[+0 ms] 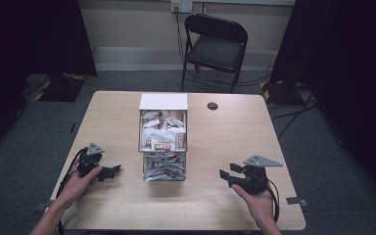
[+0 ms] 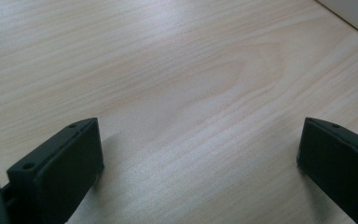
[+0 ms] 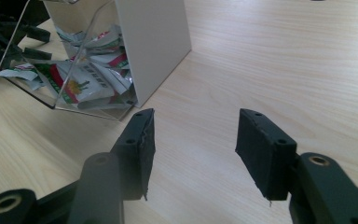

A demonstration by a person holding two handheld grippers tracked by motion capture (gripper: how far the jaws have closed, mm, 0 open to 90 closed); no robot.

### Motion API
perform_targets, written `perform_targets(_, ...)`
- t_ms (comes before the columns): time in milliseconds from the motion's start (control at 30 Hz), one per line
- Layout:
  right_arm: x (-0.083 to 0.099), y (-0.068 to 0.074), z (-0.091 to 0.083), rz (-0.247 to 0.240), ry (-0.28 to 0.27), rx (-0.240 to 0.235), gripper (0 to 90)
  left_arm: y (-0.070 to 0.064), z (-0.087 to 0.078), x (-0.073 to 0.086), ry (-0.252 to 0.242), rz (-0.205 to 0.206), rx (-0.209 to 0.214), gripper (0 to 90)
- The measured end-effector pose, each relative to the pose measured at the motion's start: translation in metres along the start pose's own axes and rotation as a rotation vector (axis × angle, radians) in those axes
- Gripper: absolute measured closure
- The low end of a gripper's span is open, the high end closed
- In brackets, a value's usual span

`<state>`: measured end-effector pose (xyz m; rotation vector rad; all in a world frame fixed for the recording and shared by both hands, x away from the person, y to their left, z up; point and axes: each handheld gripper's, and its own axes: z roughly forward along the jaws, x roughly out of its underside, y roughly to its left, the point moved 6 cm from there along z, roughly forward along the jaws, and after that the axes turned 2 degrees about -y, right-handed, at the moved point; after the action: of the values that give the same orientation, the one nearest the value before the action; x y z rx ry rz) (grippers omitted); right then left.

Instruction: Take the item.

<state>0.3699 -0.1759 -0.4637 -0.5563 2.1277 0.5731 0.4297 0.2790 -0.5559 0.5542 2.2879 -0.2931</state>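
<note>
Nothing of the work looks begun yet. A clear acrylic dispenser box stands at the middle of the wooden surface, its white back panel at the far end and its open bin toward the near edge, and it is packed with small sachets that all lie inside it; none is seen out on the surface. The left gripper rests low to the left of the box, jaws wide apart over bare wood in the left gripper view, holding nothing. The right gripper sits to the right of the box, its jaws apart and empty; the right gripper view has the box's white side wall and the sachets behind the clear front just ahead and to the left. Both grippers point inward at the box without touching it, so reaching in, picking a sachet and moving it out all seem left to do.
</note>
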Motion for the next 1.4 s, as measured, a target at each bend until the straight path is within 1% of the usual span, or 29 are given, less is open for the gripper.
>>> perform_targets(33, 0.0, 0.0, 0.0, 0.0, 0.0, 0.0, 47.3, 0.0, 0.0, 0.0, 0.0, 0.0, 0.0, 0.0)
perform_targets(67, -0.001, 0.005, 0.002, -0.008, 0.001, -0.013, 47.3, 0.0, 0.0, 0.0, 0.0, 0.0, 0.0, 0.0)
perform_targets(100, -0.001, 0.005, 0.002, -0.008, 0.001, -0.013, 47.3, 0.0, 0.0, 0.0, 0.0, 0.0, 0.0, 0.0)
perform_targets(133, -0.002, 0.01, 0.003, -0.017, 0.004, -0.03, 47.1, 0.0, 0.0, 0.0, 0.0, 0.0, 0.0, 0.0)
perform_targets(167, -0.002, 0.01, 0.003, -0.017, 0.004, -0.03, 47.1, 0.0, 0.0, 0.0, 0.0, 0.0, 0.0, 0.0)
perform_targets(200, -0.003, 0.012, 0.003, -0.025, -0.003, -0.045, 47.1, 0.0, 0.0, 0.0, 0.0, 0.0, 0.0, 0.0)
perform_targets(267, -0.007, 0.019, 0.004, -0.032, -0.006, -0.057, 47.2, 0.0, 0.0, 0.0, 0.0, 0.0, 0.0, 0.0)
perform_targets(300, -0.007, 0.019, 0.004, -0.032, -0.006, -0.057, 47.2, 0.0, 0.0, 0.0, 0.0, 0.0, 0.0, 0.0)
perform_targets(333, -0.01, 0.025, 0.006, -0.042, -0.01, -0.067, 47.6, 0.0, 0.0, 0.0, 0.0, 0.0, 0.0, 0.0)
perform_targets(367, -0.01, 0.025, 0.006, -0.042, -0.01, -0.067, 47.6, 0.0, 0.0, 0.0, 0.0, 0.0, 0.0, 0.0)
perform_targets(400, -0.013, 0.031, 0.009, -0.048, -0.012, -0.087, 48.1, 0.0, 0.0, 0.0, 0.0, 0.0, 0.0, 0.0)
perform_targets(433, -0.013, 0.031, 0.009, -0.048, -0.012, -0.087, 48.1, 0.0, 0.0, 0.0, 0.0, 0.0, 0.0, 0.0)
perform_targets(533, -0.014, 0.042, 0.015, -0.072, -0.004, -0.11, 50.0, 0.0, 0.0, 0.0, 0.0, 0.001, -0.001, 0.0)
perform_targets(567, -0.014, 0.048, 0.02, -0.084, 0.001, -0.124, 50.1, 0.0, 0.0, 0.0, 0.0, 0.0, 0.0, 0.0)
perform_targets(600, -0.014, 0.048, 0.02, -0.084, 0.001, -0.124, 50.1, 0.0, 0.0, 0.0, 0.0, 0.0, 0.0, 0.0)
perform_targets(667, -0.014, 0.056, 0.025, -0.105, 0.013, -0.138, 50.9, 0.0, 0.0, 0.0, 0.0, 0.001, 0.0, 0.0)
perform_targets(733, -0.016, 0.06, 0.028, -0.121, 0.02, -0.149, 51.7, 0.0, 0.0, 0.0, 0.0, 0.0, 0.0, 0.0)
perform_targets(900, -0.021, 0.065, 0.031, -0.127, 0.012, -0.166, 53.4, 0.0, 0.0, 0.0, 0.0, 0.0, 0.0, 0.0)
perform_targets(967, -0.023, 0.069, 0.034, -0.126, 0.009, -0.177, 53.6, 0.0, 0.0, 0.0, 0.0, 0.0, 0.0, 0.0)
perform_targets(1000, -0.024, 0.073, 0.036, -0.134, 0.008, -0.188, 54.5, 0.0, 0.0, 0.0, 0.0, 0.0, 0.0, 0.0)
perform_targets(1067, -0.025, 0.075, 0.038, -0.137, 0.006, -0.191, 54.8, 0.0, 0.0, 0.0, 0.0, 0.0, 0.0, 0.0)
perform_targets(1167, -0.026, 0.083, 0.043, -0.145, 0.011, -0.216, 56.7, 0.0, 0.0, 0.0, 0.0, 0.0, 0.0, 0.0)
perform_targets(1300, -0.027, 0.089, 0.048, -0.146, 0.012, -0.23, 57.6, 0.0, 0.0, 0.0, 0.0, 0.0, 0.0, 0.0)
perform_targets(1333, -0.027, 0.093, 0.051, -0.151, 0.019, -0.241, 57.6, 0.0, 0.0, 0.0, 0.0, 0.0, 0.0, 0.0)
perform_targets(1367, -0.027, 0.093, 0.051, -0.151, 0.019, -0.241, 57.6, 0.0, 0.0, 0.0, 0.0, 0.0, 0.0, 0.0)
perform_targets(1400, -0.027, 0.097, 0.055, -0.163, 0.025, -0.249, 58.0, 0.0, 0.0, 0.0, 0.0, 0.0, 0.0, 0.0)
